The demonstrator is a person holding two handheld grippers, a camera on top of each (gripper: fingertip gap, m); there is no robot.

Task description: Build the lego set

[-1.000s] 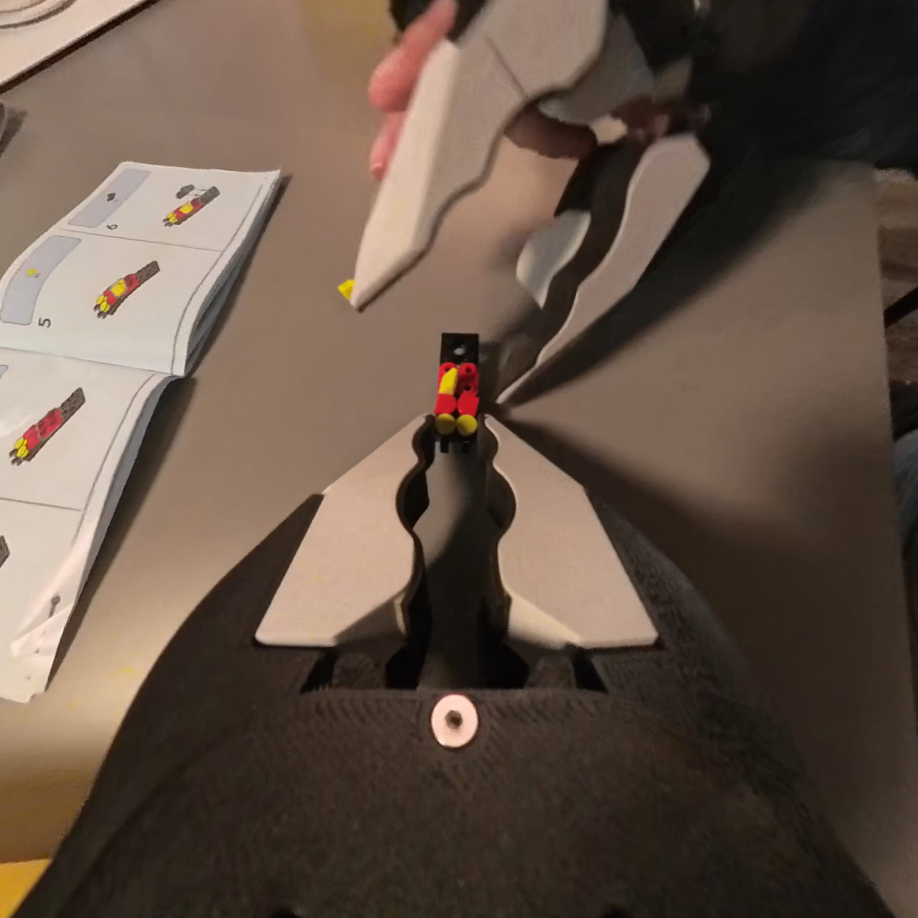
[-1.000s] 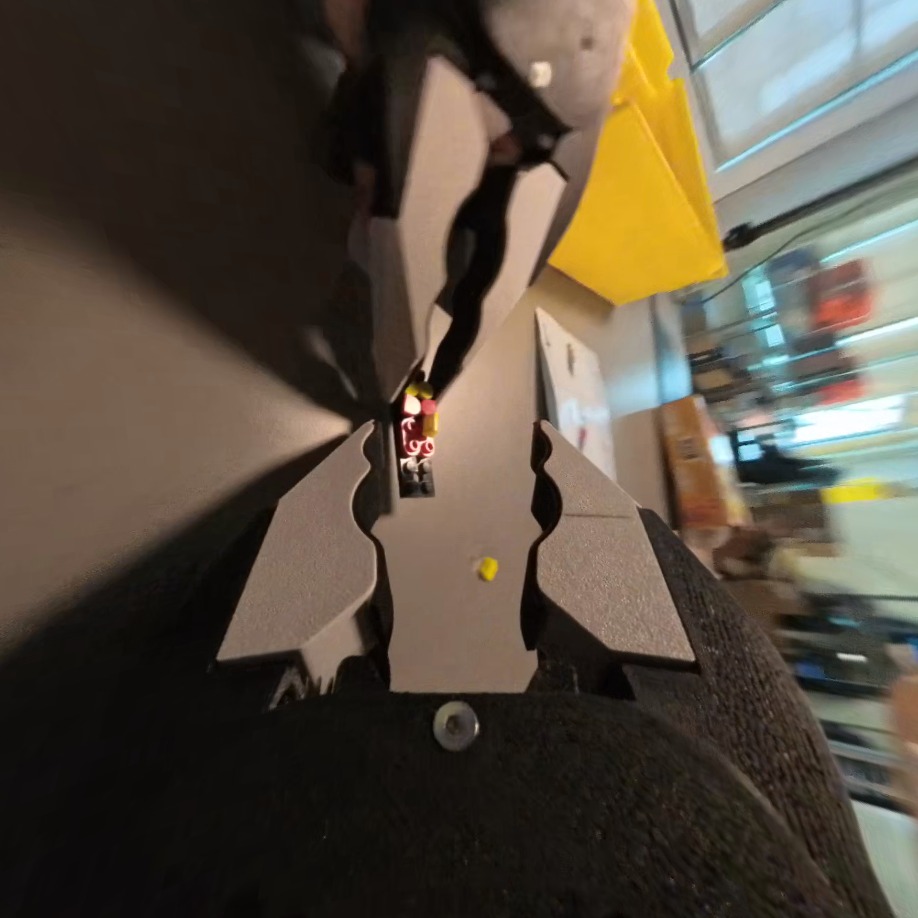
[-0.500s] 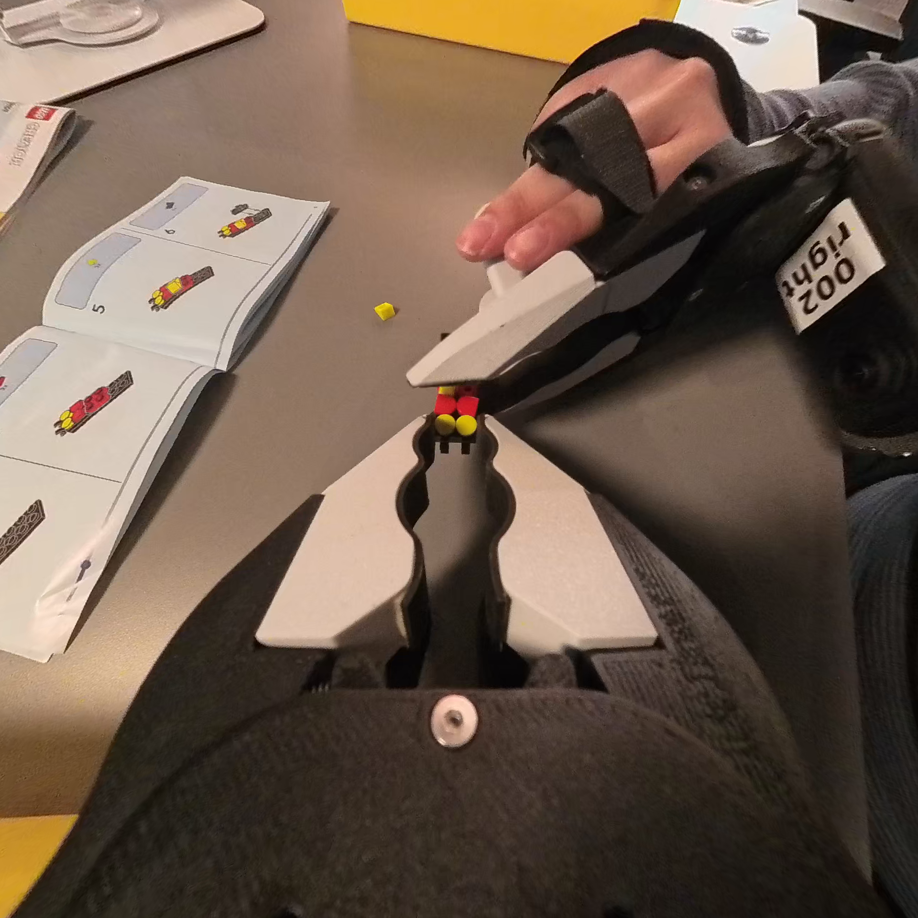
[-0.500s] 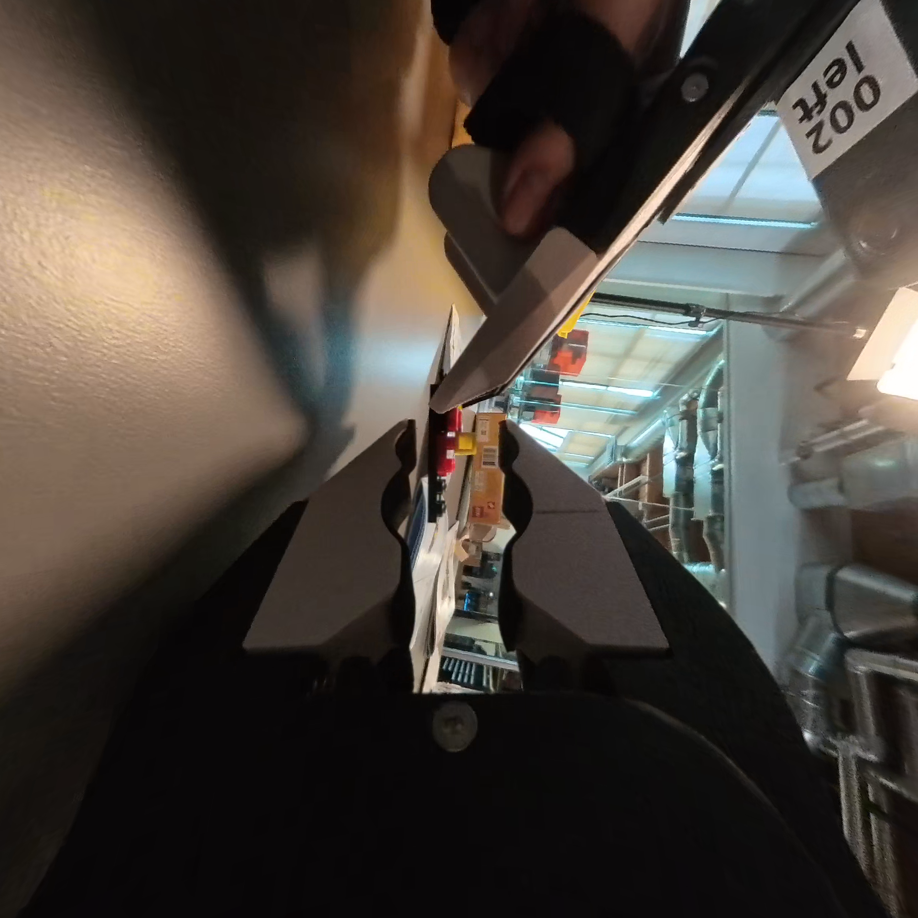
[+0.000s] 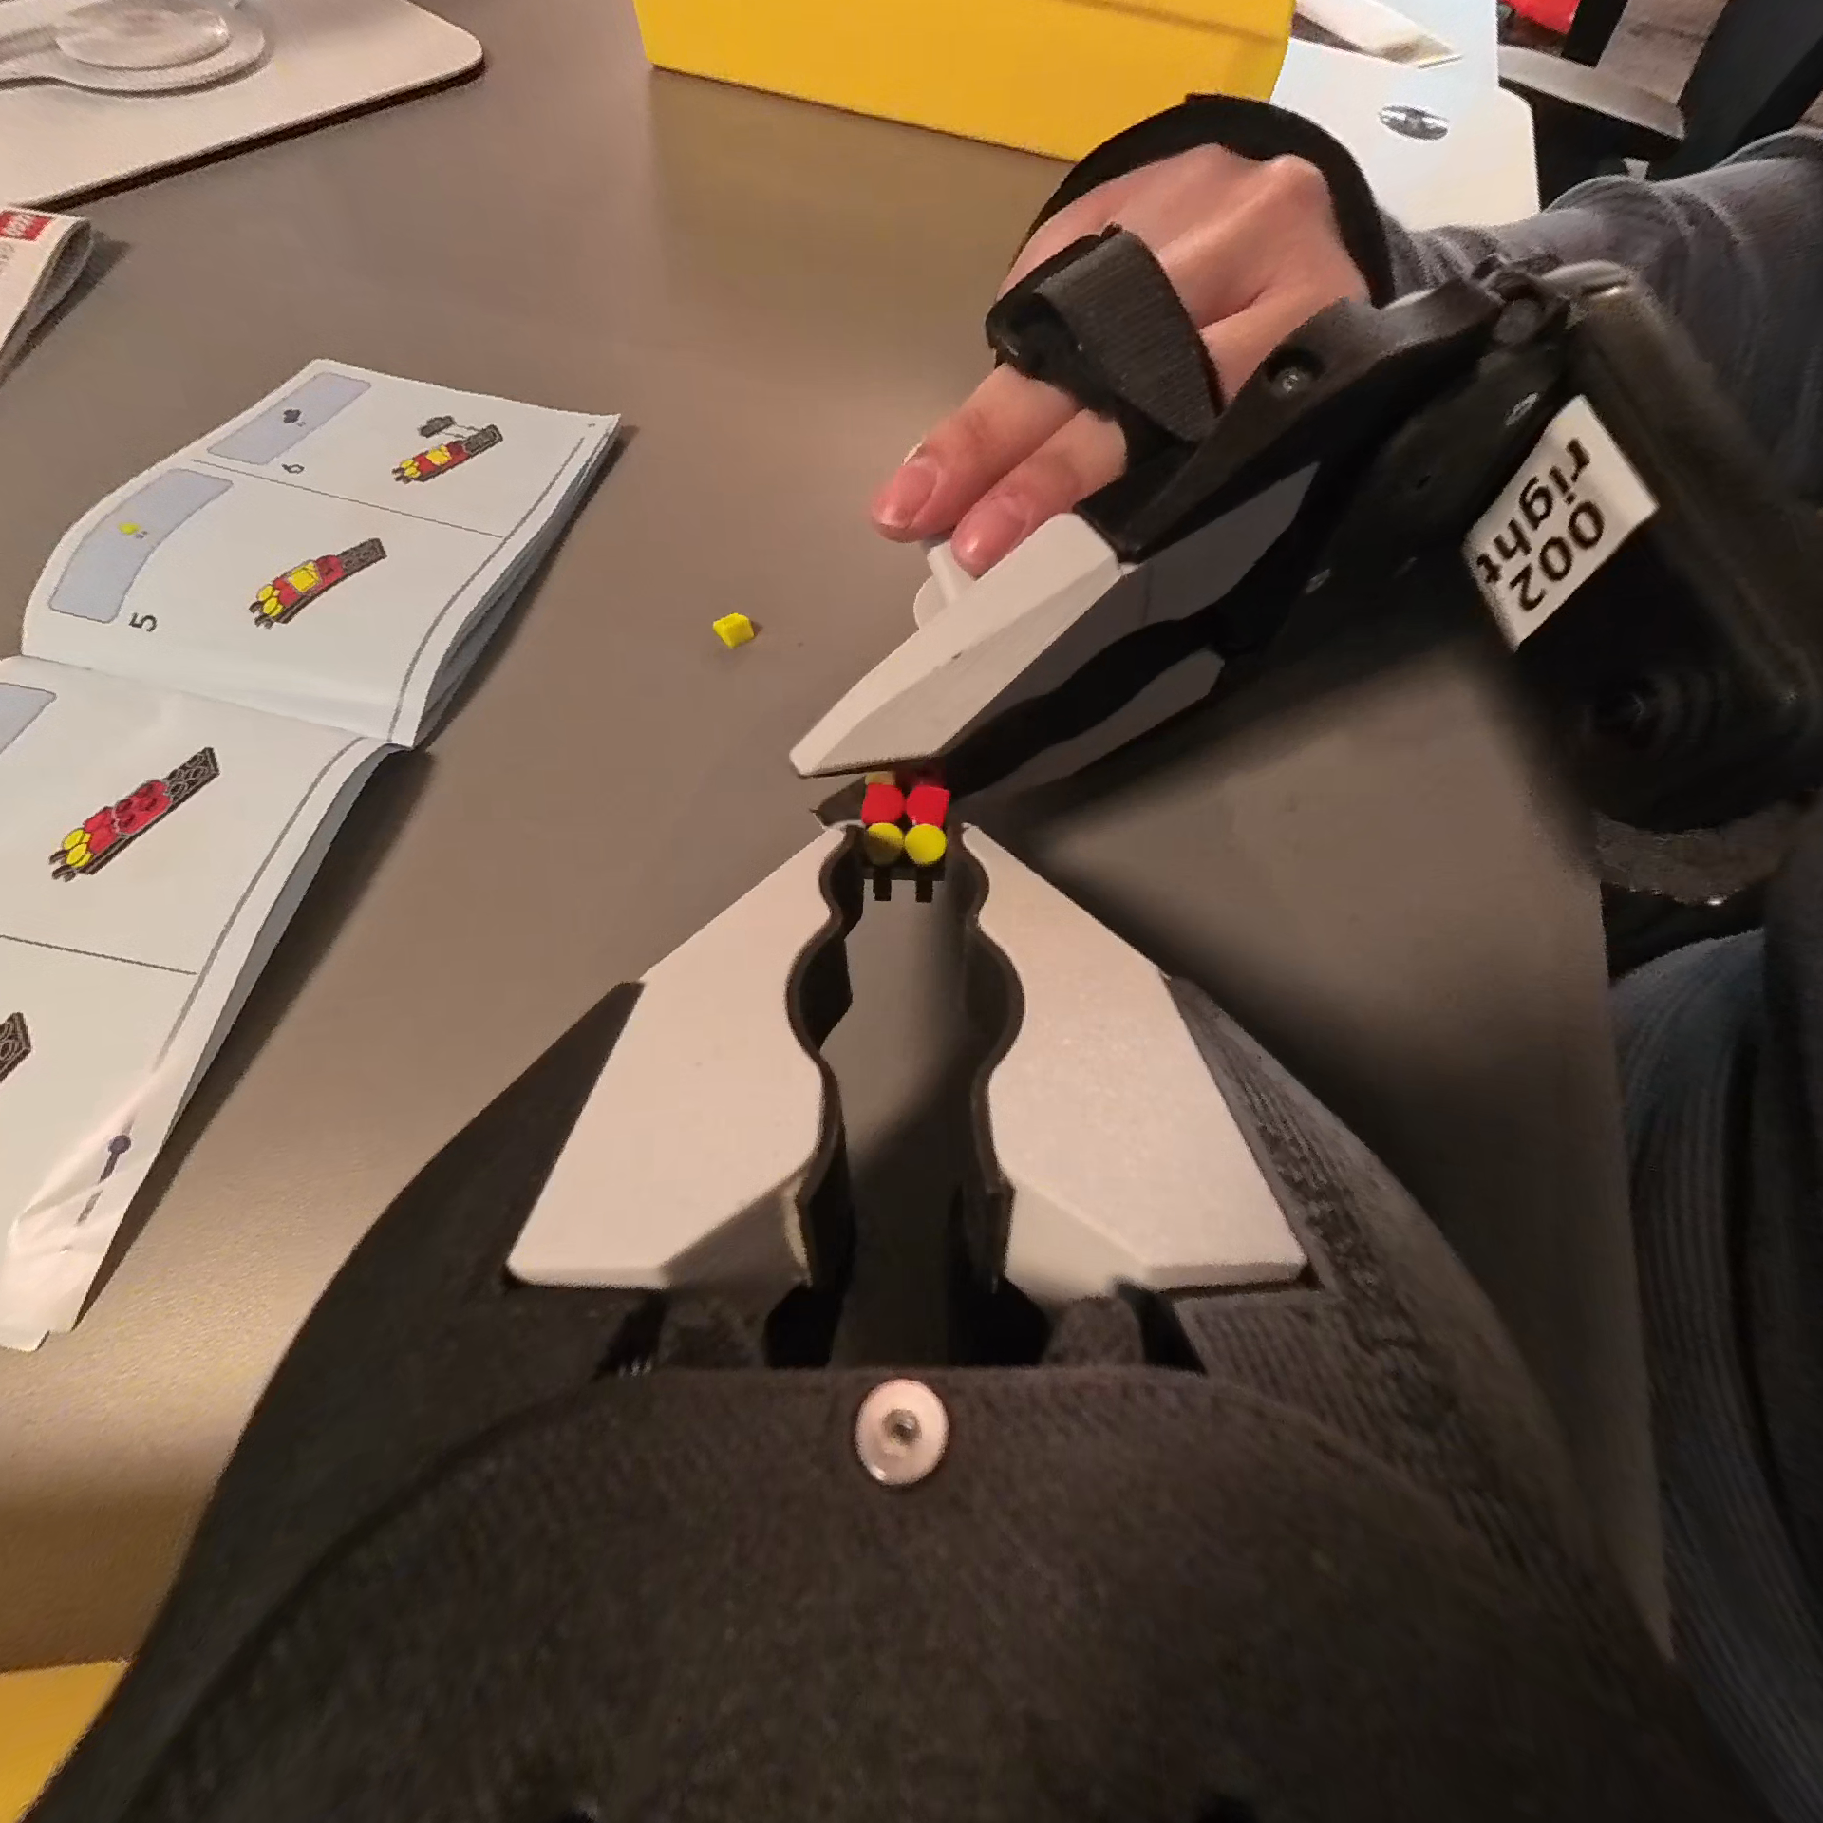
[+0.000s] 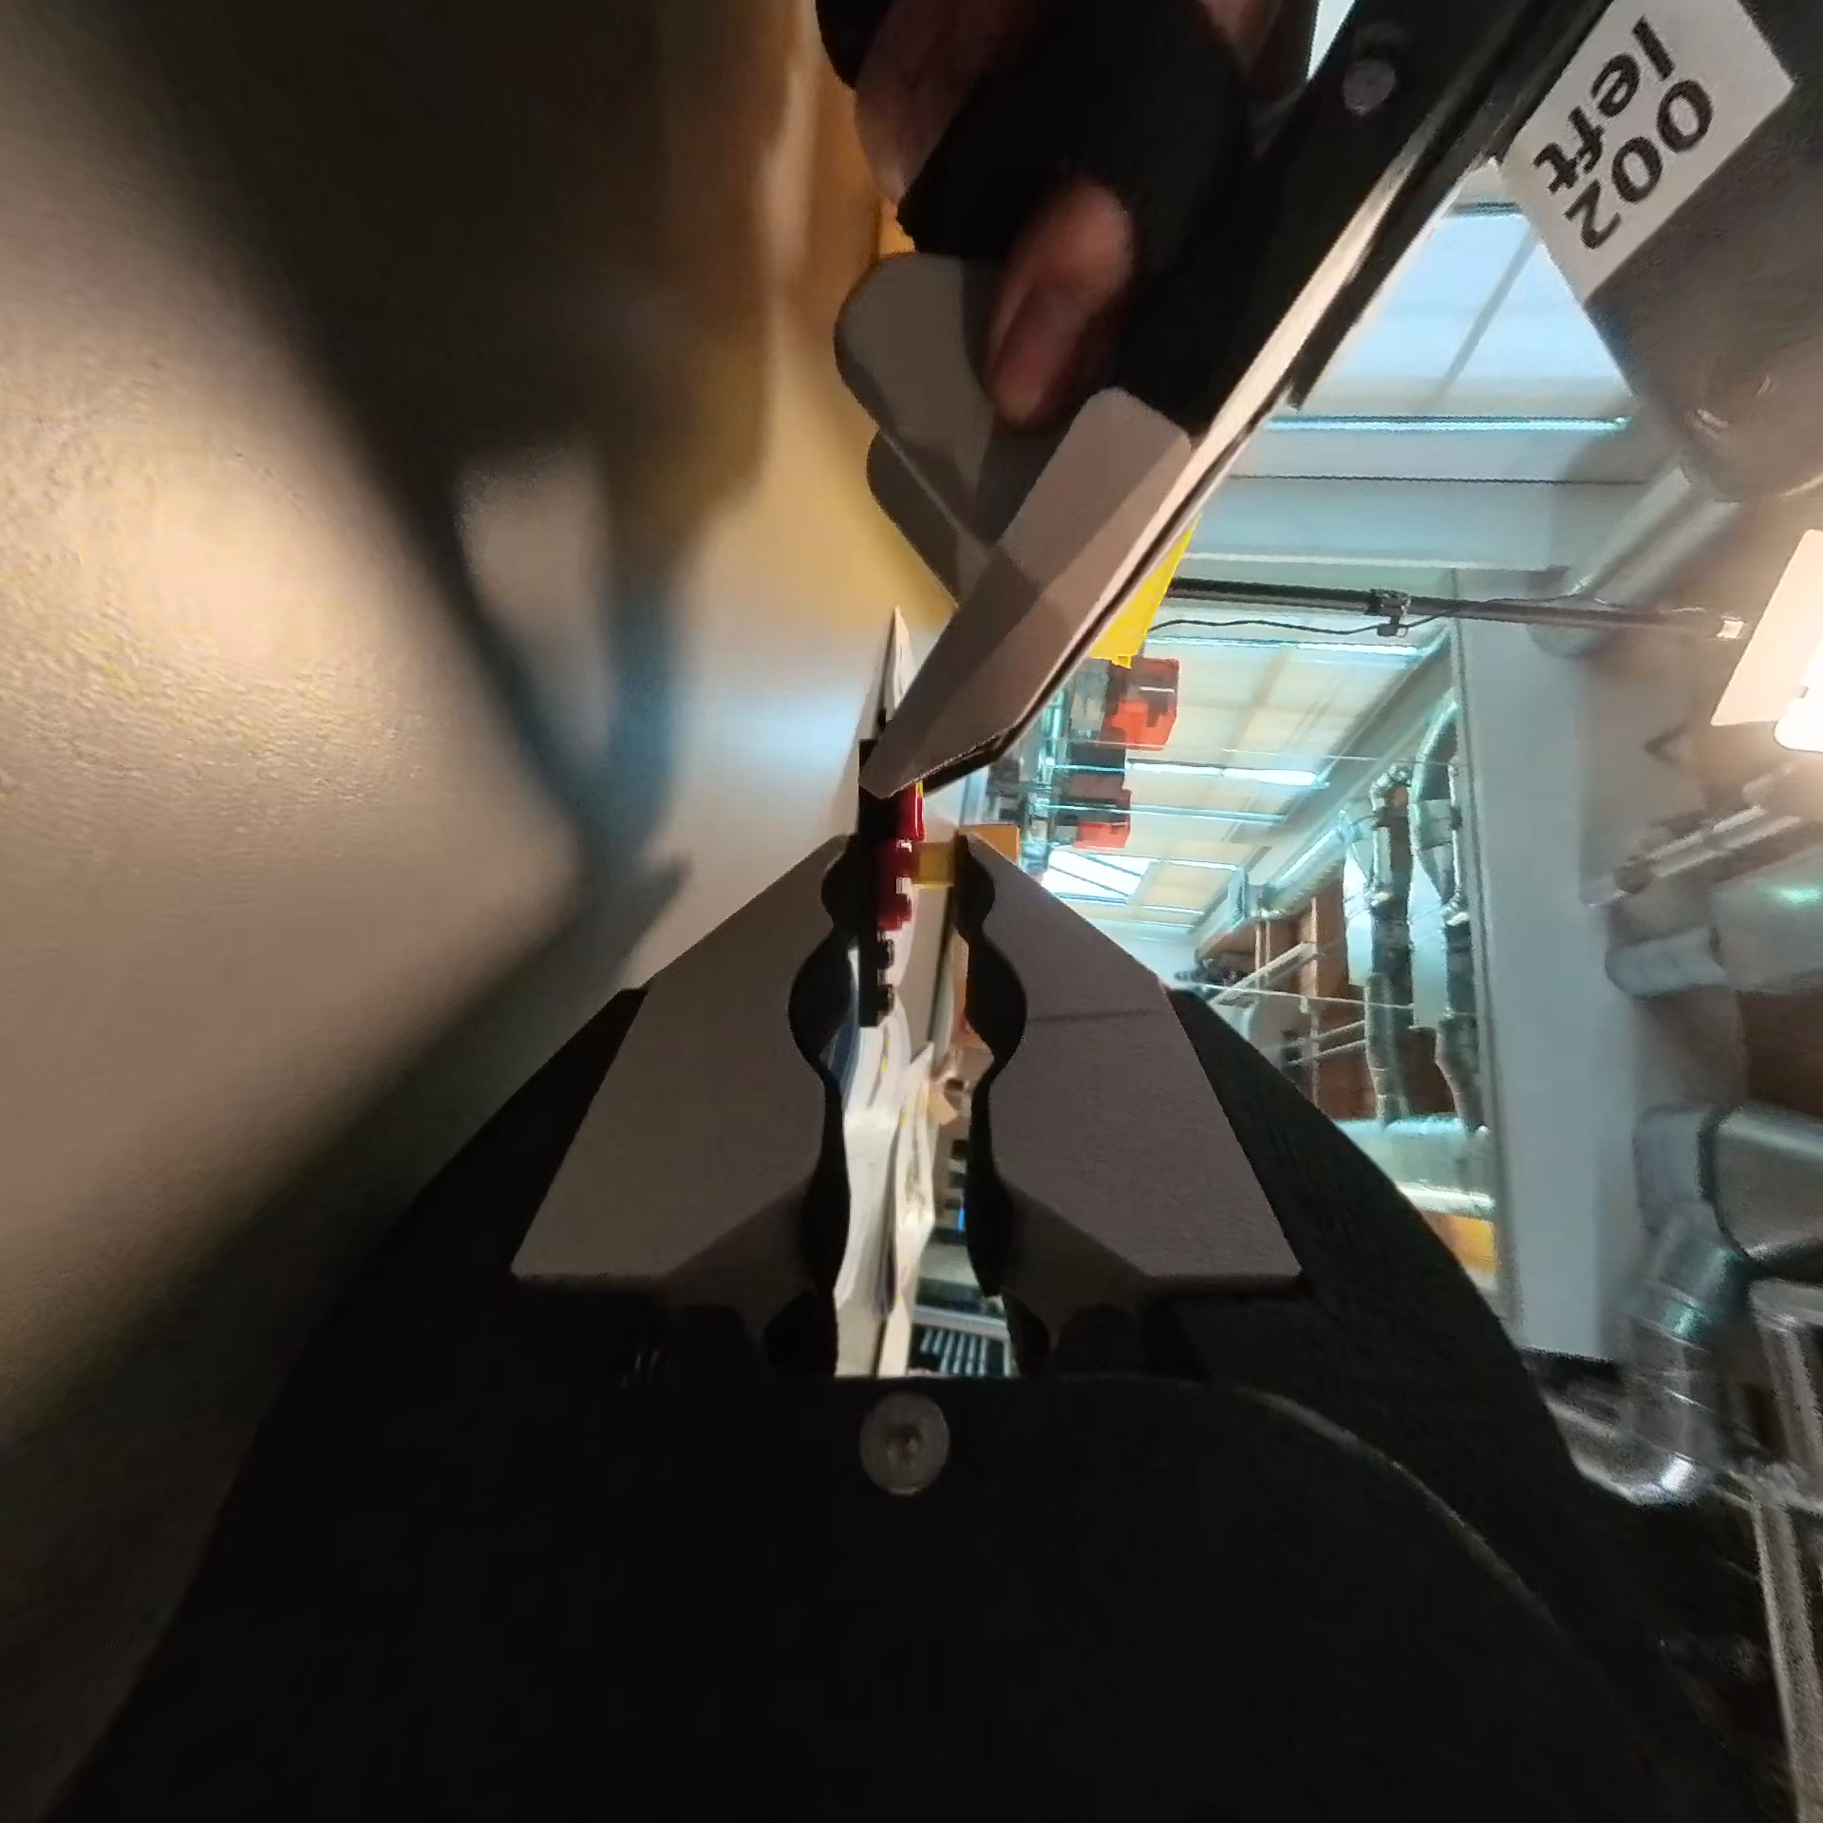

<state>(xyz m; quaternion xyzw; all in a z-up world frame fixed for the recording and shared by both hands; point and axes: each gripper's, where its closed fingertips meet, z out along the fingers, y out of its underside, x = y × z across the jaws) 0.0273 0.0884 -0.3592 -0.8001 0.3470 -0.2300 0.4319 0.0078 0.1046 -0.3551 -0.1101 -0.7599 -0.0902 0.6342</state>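
Pressing step, by judgement: left gripper (image 5: 903, 853) fingers clench the small brick model (image 5: 905, 827) at centre frame, right gripper (image 6: 900, 856) fingers squeeze its top; next, seat the piece squarely.

I can make out dark print on a white sticker (image 5: 1554, 523) on the black body of the right gripper (image 5: 819, 789), and on a second white sticker (image 6: 1657, 148) on the left gripper (image 6: 878, 779). The open instruction booklet (image 5: 296, 612) at left carries step numerals beside its drawings. A folded leaflet (image 5: 35, 256) at far left bears a small red logo patch.
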